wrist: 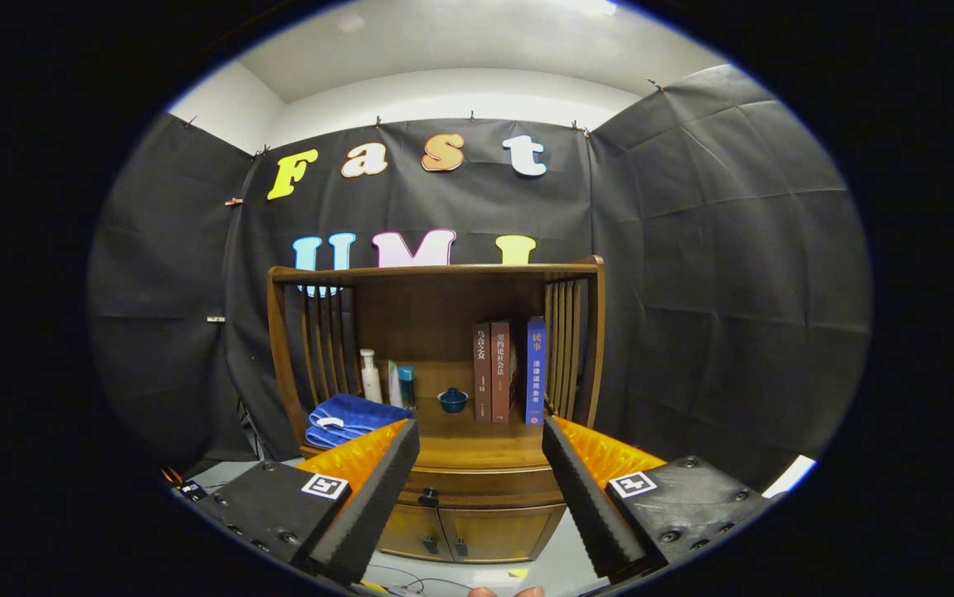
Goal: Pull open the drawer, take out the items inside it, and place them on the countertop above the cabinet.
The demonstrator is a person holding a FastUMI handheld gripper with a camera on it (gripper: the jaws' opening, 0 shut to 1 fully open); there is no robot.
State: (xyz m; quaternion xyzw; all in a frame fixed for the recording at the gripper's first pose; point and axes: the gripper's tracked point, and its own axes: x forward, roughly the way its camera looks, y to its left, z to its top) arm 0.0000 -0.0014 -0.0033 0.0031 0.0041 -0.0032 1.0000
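Hovering w/ claw spread apart & empty, well short of cabinet; shut drawer sits under its bench — line up on drawer knob, close in square.

Chinese characters "民事" atop the blue book spine in the cabinet; brown books titles unclear.

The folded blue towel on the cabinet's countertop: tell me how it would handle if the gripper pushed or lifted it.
The blue towel lies folded in soft layers, so it would likely sag and unfold when lifted rather than stay stiff. Pushed, it would probably bunch up or drag on the wooden countertop, not roll. It looks light and unbreakable. The gripper hangs open, short of the cabinet.
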